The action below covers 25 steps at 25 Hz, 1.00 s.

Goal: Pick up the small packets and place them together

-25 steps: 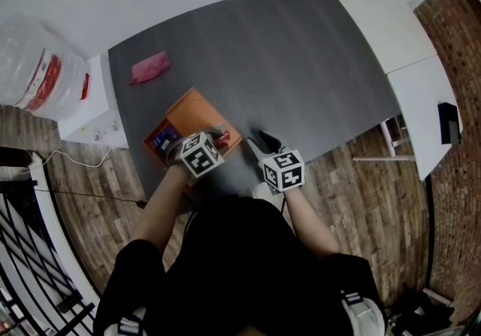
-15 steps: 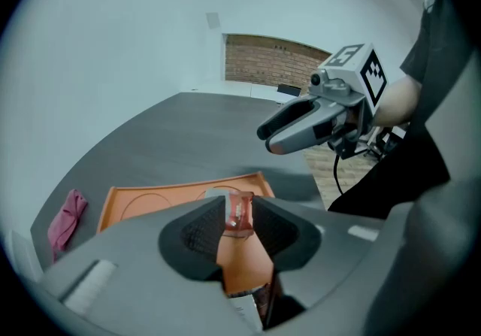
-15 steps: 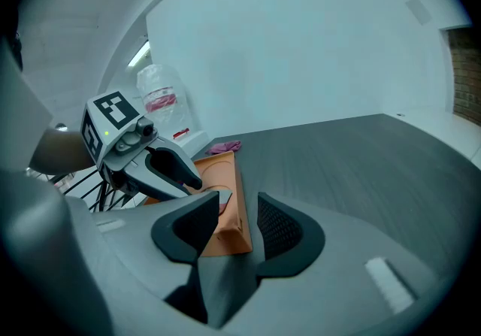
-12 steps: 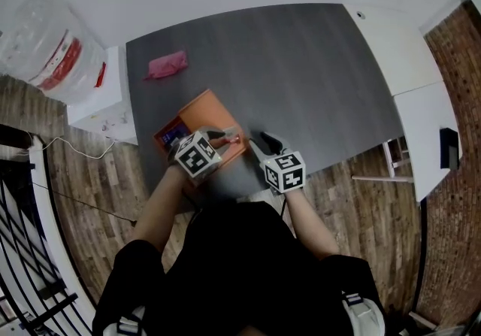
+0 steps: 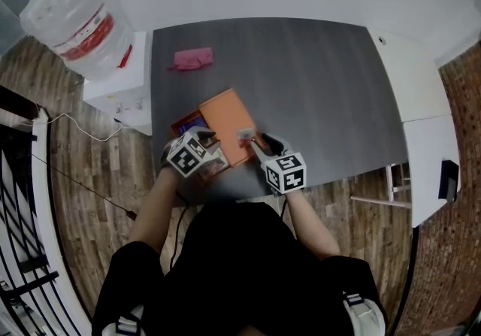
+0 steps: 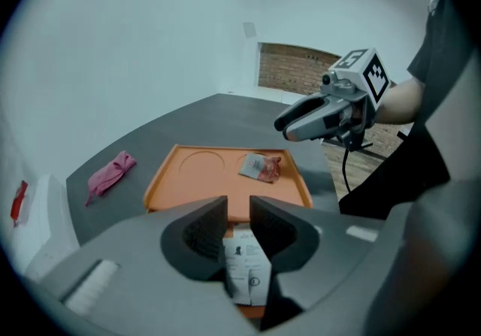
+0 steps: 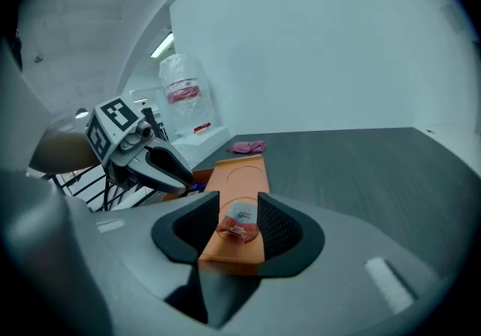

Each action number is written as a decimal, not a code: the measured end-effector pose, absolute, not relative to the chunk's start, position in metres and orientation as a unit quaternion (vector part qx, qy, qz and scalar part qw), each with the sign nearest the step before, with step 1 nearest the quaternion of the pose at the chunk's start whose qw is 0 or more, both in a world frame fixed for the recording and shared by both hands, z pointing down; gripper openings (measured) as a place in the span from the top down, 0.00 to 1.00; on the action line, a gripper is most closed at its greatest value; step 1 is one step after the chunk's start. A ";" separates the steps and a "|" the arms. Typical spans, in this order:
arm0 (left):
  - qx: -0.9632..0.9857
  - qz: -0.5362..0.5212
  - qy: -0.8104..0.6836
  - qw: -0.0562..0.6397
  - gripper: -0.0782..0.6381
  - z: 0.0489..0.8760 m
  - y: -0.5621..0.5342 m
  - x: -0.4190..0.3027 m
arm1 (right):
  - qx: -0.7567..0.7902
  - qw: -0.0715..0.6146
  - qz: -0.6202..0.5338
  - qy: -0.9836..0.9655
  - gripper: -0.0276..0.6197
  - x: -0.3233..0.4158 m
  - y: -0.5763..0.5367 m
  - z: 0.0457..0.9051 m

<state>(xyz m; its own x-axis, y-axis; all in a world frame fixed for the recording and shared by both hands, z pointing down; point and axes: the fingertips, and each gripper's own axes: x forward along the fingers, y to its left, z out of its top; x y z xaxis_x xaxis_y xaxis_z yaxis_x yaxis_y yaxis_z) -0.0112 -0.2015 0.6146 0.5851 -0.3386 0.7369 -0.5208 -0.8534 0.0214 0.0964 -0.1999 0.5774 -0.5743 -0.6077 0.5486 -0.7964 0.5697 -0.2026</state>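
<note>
**A:** Where is the white packet found?

**B:** The white packet [image 6: 244,270] is seen low in the middle of the left gripper view. It is pinched between the jaws of the left hand-held gripper [image 6: 238,210], which have just been closing on it. It is held up near the closest edge of the orange tray [image 6: 195,177].

**A:** And the other one?

**B:** The red packet [image 7: 239,223] is lying on the tray, well apart from the white one. In the right gripper view it is framed between the spread jaws of the right hand-held gripper [image 7: 237,207]. Nothing is grasped there, and the packet is judged to lie just beyond the tips.

**A:** Which step is in hand?

**B:** The carrying step, it is judged. The white packet needs to be brought across the tray, lowered just beside the red one and let go. The other gripper hanging near that spot should be avoided.
</note>
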 end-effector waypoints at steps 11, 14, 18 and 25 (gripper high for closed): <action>0.836 0.450 -0.293 0.112 0.75 0.642 -0.189 -0.083 | 0.371 0.232 0.218 -0.872 0.71 0.061 -0.195 0.583; 0.831 0.460 -0.289 0.123 0.69 0.656 -0.184 -0.084 | 0.376 0.232 0.224 -0.869 0.71 0.064 -0.193 0.585; 0.825 0.467 -0.289 0.132 0.63 0.668 -0.184 -0.076 | 0.388 0.231 0.234 -0.861 0.71 0.073 -0.191 0.587; 0.813 0.498 -0.279 0.118 0.63 0.680 -0.192 -0.060 | 0.404 0.223 0.253 -0.851 0.72 0.085 -0.189 0.592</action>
<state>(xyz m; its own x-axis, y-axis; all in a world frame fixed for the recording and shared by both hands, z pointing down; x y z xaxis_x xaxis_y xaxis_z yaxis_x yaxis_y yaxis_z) -0.0602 -0.1918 0.6795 0.3487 -0.3361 0.8749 -0.5706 -0.8167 -0.0863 0.0847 -0.1886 0.5917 -0.5747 -0.5739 0.5833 -0.7994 0.5464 -0.2500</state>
